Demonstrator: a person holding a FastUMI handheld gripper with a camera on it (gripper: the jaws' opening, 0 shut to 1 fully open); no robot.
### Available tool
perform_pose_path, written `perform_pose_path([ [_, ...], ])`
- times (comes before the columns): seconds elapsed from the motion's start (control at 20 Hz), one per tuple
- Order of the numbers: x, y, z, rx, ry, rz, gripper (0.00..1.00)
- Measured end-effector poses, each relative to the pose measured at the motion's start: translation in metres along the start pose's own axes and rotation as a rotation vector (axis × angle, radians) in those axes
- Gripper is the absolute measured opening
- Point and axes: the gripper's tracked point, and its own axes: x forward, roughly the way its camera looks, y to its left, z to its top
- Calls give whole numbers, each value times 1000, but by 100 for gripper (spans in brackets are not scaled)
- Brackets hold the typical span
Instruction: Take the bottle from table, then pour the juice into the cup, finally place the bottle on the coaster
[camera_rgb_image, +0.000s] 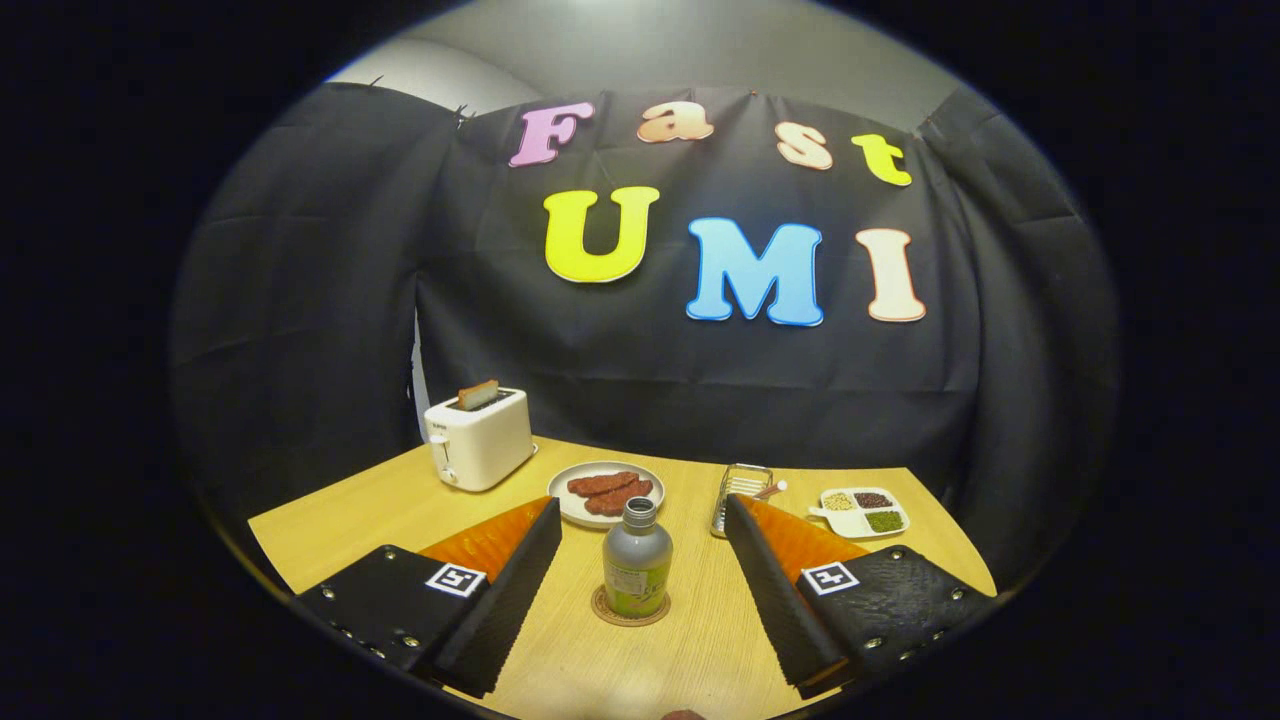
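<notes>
My claw hangs wide open over the wooden worktop with nothing in its grasp, its two fingers spread well apart to either side. Between them, a little ahead, I see the bottle standing upright on a round coaster; neither finger touches it. The bottle has a silvery cap, a pale upper body and a green label around its lower part. Just beyond the bottle sits a pale plate carrying reddish-brown strips of food. To the right of the plate, near the right finger's tip, I make out a clear ribbed container, and further right a small divided dish with heaps of differently coloured grains. At the far left of the worktop a white toaster stands with a slice of toast sticking up from its slot.
</notes>
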Motion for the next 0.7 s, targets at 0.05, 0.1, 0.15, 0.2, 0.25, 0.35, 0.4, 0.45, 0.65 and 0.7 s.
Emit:
perform_pose_path([
  [0.05, -8, -1, 6, 6, -13, -11, 99],
  [0.1, -17, -3, 15, 13, -28, -22, 99],
  [0.15, -26, -6, 23, 18, -43, -38, 99],
  [0.2, -35, -7, 31, 22, -61, -49, 99],
  [0.25, -44, -8, 36, 25, -76, -62, 99],
  [0.35, -56, -9, 44, 31, -97, -80, 99],
  [0.4, -62, -10, 45, 31, -101, -89, 99],
  [0.45, -69, -11, 45, 30, -102, -97, 99],
  [0.65, -88, -11, 45, 24, -116, -125, 99],
  [0.7, -92, -12, 42, 16, -115, -131, 99],
])
